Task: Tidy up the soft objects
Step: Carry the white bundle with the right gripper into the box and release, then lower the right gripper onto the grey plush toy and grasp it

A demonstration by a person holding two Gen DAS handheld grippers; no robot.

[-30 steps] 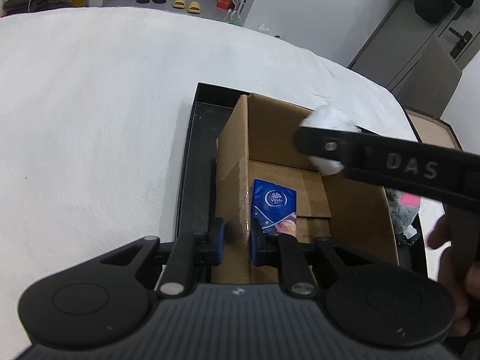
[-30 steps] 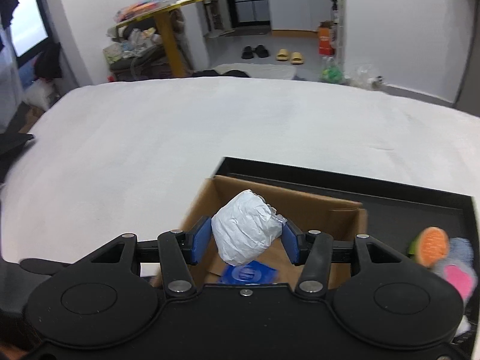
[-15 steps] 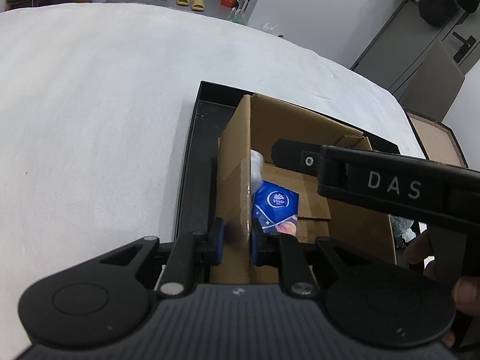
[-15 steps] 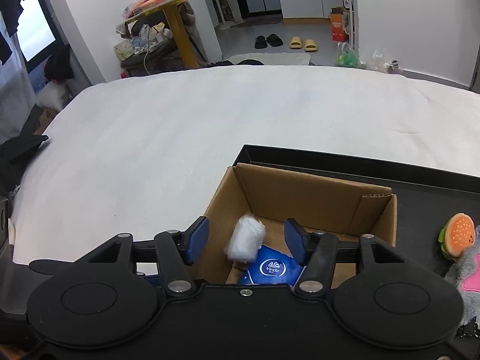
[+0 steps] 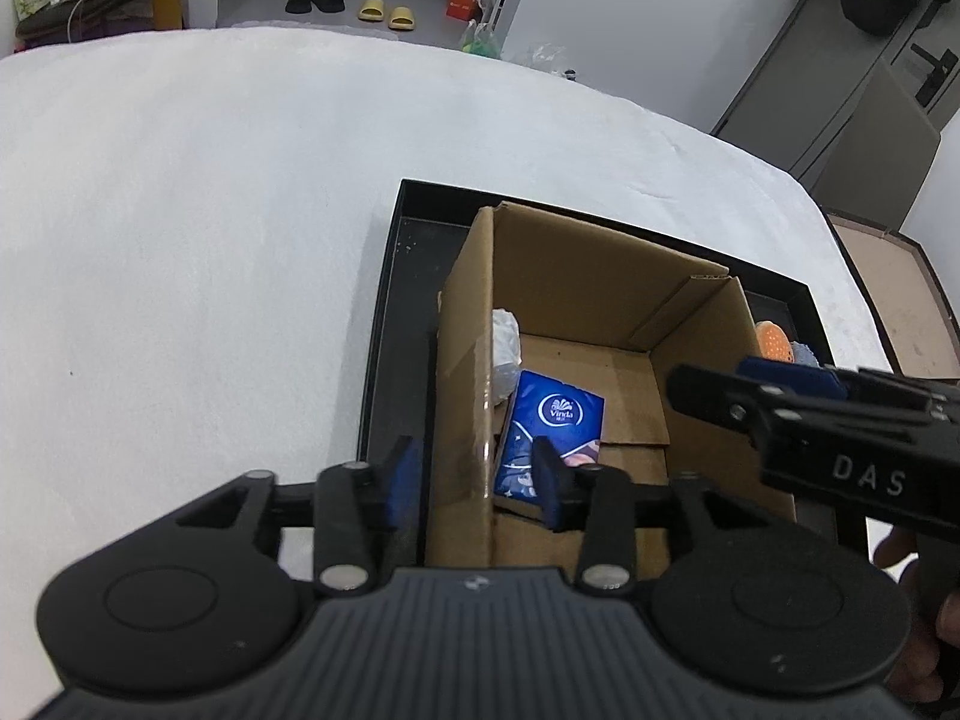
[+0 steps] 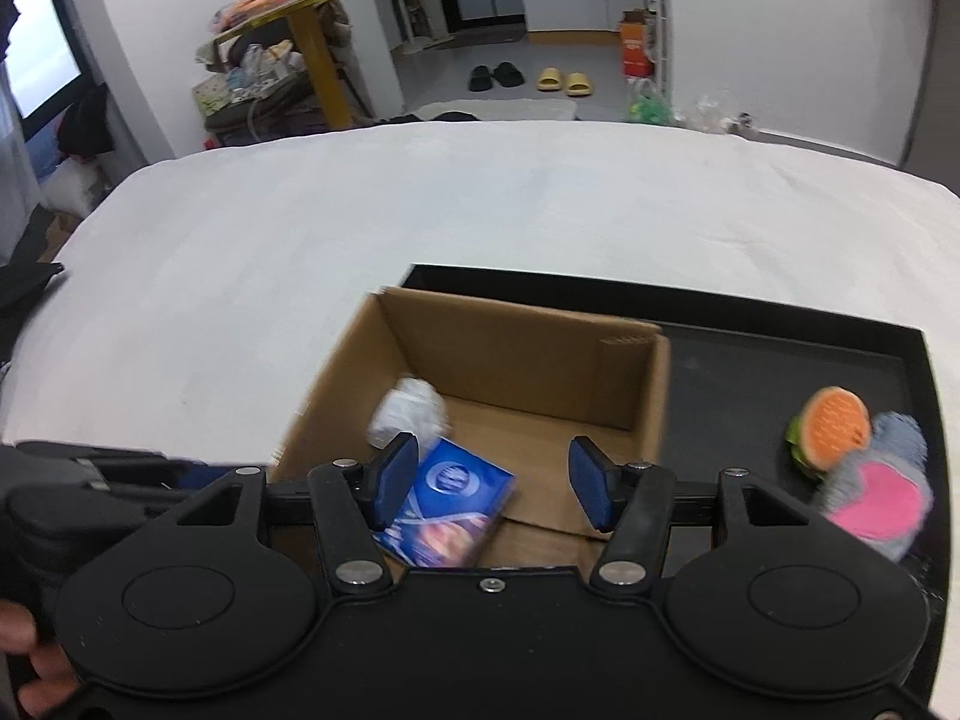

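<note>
Our left tongs (image 5: 474, 474) have just been opening, pads straddling the box (image 5: 465, 360) wall untouched; right tongs (image 6: 489, 483) hang released above its open interior.

Your cardboard box (image 6: 516, 354) stands in the tray's (image 6: 780, 324) left part; the tissue pack (image 6: 447, 501) and paper wad (image 6: 408, 411) lie inside (wad behind), plush toys (image 6: 864, 462) to its right.
</note>
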